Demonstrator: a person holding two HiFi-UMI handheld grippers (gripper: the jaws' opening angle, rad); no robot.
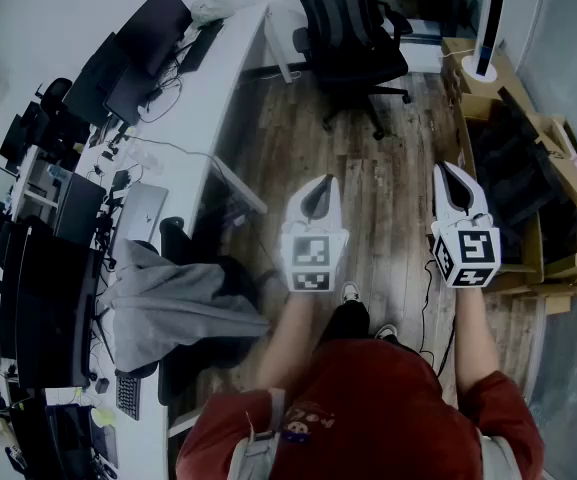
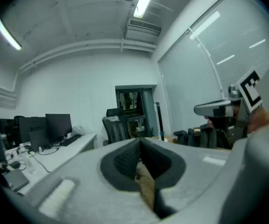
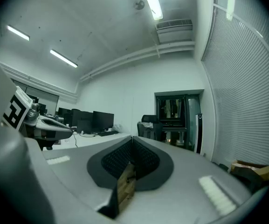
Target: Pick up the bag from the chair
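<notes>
A black office chair (image 1: 353, 38) stands on the wood floor at the far end of the room. A dark bag (image 1: 346, 10) seems to lean on its seat and back, though its outline is hard to tell from the chair. My left gripper (image 1: 316, 200) and right gripper (image 1: 455, 183) hover side by side over the floor, well short of the chair, both shut and holding nothing. The left gripper view has the chair (image 2: 117, 127) far beyond my closed left gripper (image 2: 140, 141). In the right gripper view the chair (image 3: 148, 125) is small and distant past my right gripper (image 3: 132, 141).
A long white desk (image 1: 223, 88) with monitors (image 1: 138, 53) and cables runs along the left. Near my left side is a second chair draped with a grey garment (image 1: 178, 303). Cardboard boxes (image 1: 543, 168) and dark items line the right wall.
</notes>
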